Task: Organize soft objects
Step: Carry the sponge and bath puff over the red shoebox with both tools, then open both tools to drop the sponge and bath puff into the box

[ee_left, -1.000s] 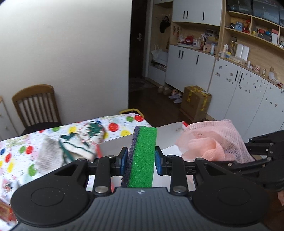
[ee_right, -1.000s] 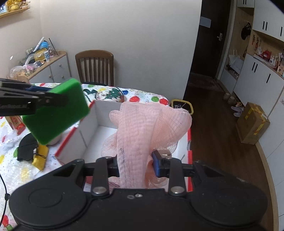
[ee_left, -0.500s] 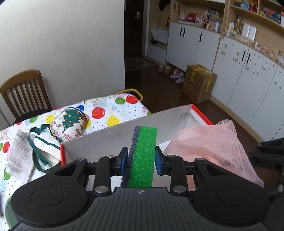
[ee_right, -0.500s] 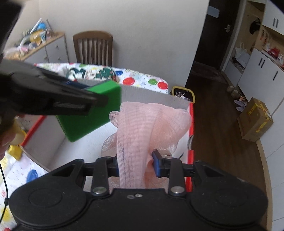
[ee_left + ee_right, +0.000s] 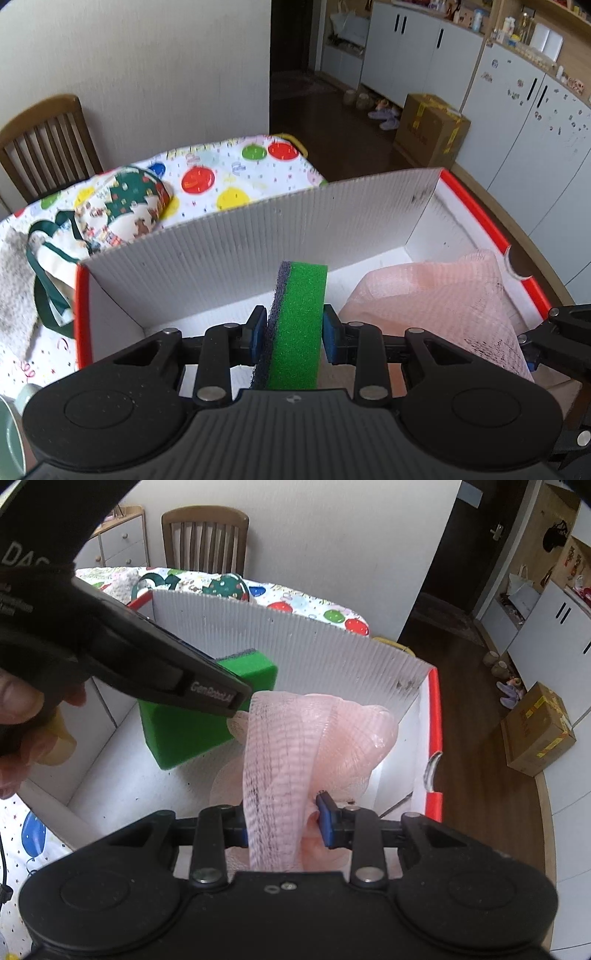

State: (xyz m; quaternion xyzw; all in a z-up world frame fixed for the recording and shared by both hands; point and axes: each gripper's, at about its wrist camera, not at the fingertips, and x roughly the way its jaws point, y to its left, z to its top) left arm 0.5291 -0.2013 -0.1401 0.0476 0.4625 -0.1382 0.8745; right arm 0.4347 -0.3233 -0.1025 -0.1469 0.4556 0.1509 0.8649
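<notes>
Both grippers are over the white corrugated box with the red rim, angled down into it. The left gripper has its blue pads pressed in narrow on a green sponge with a dark scouring layer on its left face; the sponge stands on edge between the pads, pointing toward twelve o'clock at the box's far wall. From the right wrist view that same sponge hangs at about ten o'clock, inside the box walls, above the white floor, with a hand gripping the tool at the far left edge.

The right gripper is clamped on a pink mesh puff, the netting bunched between its pads and billowing out ahead toward twelve and one o'clock, over the box's right half. In the left wrist view the puff sits at three o'clock of the sponge, just beside it.

Beyond the box at ten o'clock, on the spotted tablecloth, lies a Christmas-print pouch, near a wooden chair.
</notes>
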